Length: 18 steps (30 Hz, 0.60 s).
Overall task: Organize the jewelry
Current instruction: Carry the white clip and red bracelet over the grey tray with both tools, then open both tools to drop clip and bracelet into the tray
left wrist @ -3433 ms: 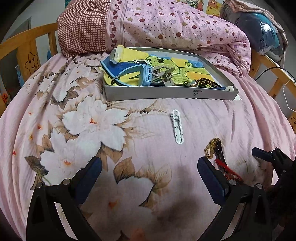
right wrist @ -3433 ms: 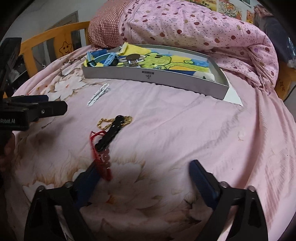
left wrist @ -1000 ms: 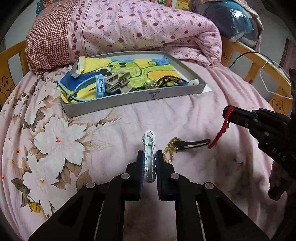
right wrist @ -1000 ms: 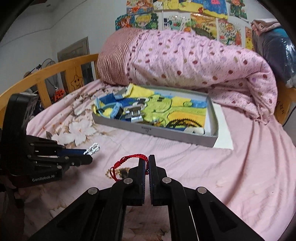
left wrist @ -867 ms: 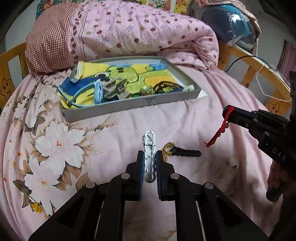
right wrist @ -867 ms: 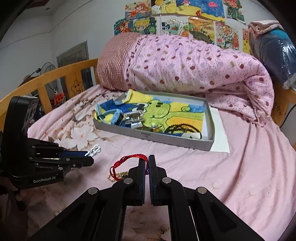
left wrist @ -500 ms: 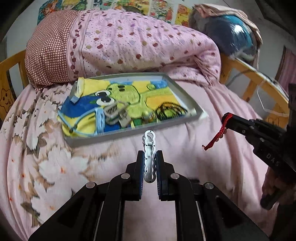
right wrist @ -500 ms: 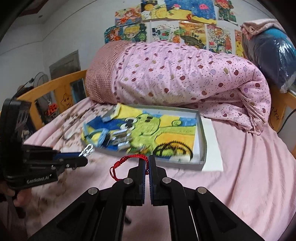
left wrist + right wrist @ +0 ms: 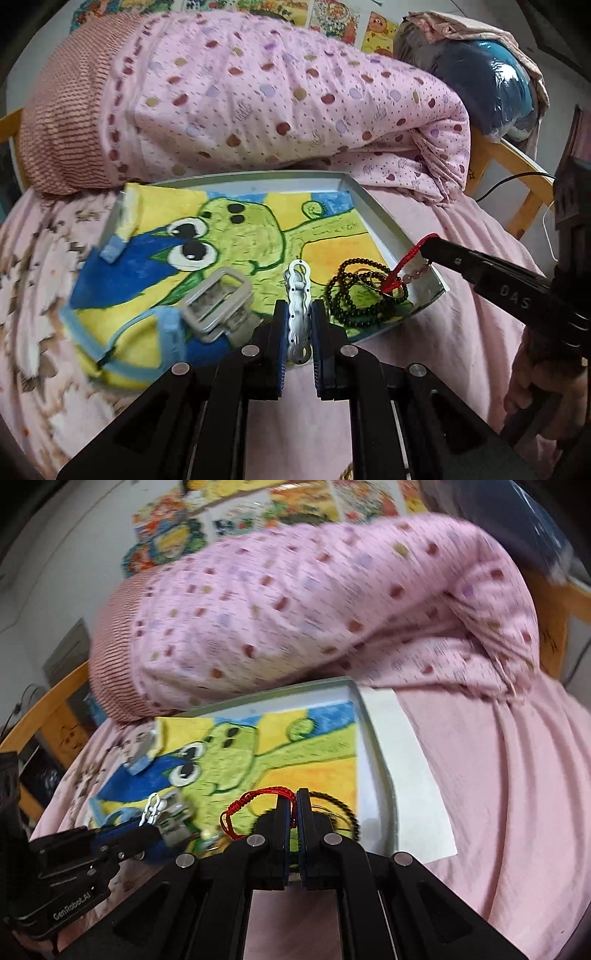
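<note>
My left gripper is shut on a white hair clip and holds it upright over the near edge of the grey tray, which is lined with a yellow and green cartoon picture. My right gripper is shut on a red cord bracelet and holds it over the tray's near right corner. In the left wrist view the red cord hangs from the right gripper above a black bead necklace in the tray. The clip also shows in the right wrist view.
In the tray lie a silver buckle, a light blue band and a small blue piece. A rolled pink spotted quilt lies behind the tray. White paper sticks out under the tray's right side. Wooden bed rails stand at the right.
Both grippers have moved forward from the bedspread to the tray, each carrying its item. The clip and the red cord now hang over the tray's near edge.
</note>
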Tool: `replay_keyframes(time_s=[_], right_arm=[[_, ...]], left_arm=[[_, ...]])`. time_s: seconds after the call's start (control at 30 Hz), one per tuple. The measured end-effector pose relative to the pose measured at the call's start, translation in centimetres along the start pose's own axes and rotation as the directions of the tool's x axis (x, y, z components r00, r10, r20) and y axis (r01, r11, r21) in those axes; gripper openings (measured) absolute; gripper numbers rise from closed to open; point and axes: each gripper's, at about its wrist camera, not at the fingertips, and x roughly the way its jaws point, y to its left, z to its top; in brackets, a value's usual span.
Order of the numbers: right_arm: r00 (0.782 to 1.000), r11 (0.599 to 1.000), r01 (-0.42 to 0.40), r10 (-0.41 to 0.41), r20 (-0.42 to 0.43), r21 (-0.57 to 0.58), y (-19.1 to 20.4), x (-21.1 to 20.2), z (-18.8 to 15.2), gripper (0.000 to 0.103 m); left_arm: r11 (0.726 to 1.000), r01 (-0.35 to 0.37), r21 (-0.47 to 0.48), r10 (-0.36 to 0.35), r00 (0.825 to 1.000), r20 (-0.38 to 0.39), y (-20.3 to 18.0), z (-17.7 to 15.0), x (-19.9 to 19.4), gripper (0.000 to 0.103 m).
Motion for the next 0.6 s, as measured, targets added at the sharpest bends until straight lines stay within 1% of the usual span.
replay_keyframes(time_s=[0.13, 0.3, 0.5, 0.6], right_arm=[[1.000, 1.000, 0.014, -0.014, -0.017, 0.005, -1.2, 1.1, -0.1, 0.004], [0.999, 1.000, 0.020, -0.020, -0.030, -0.009, -1.7, 1.7, -0.5, 0.005], [0.999, 0.999, 0.027, -0.028, -0.043, -0.019, -2.2, 2.0, -1.2, 0.005], [0.998, 0.999, 0.033, -0.034, -0.056, -0.011, -2.6, 2.1, -1.5, 0.006]], left_arm=[[1.000, 0.011, 0.008, -0.011, 1.000, -0.025, 0.0, 0.1, 1.6, 0.009], [1.000, 0.014, -0.011, -0.015, 0.998, -0.056, 0.3, -0.2, 3.4, 0.009], [1.000, 0.012, -0.026, -0.014, 0.996, -0.085, 0.6, -0.5, 4.5, 0.009], [1.000, 0.003, -0.028, -0.005, 0.996, -0.086, 0.7, -0.5, 4.5, 0.009]])
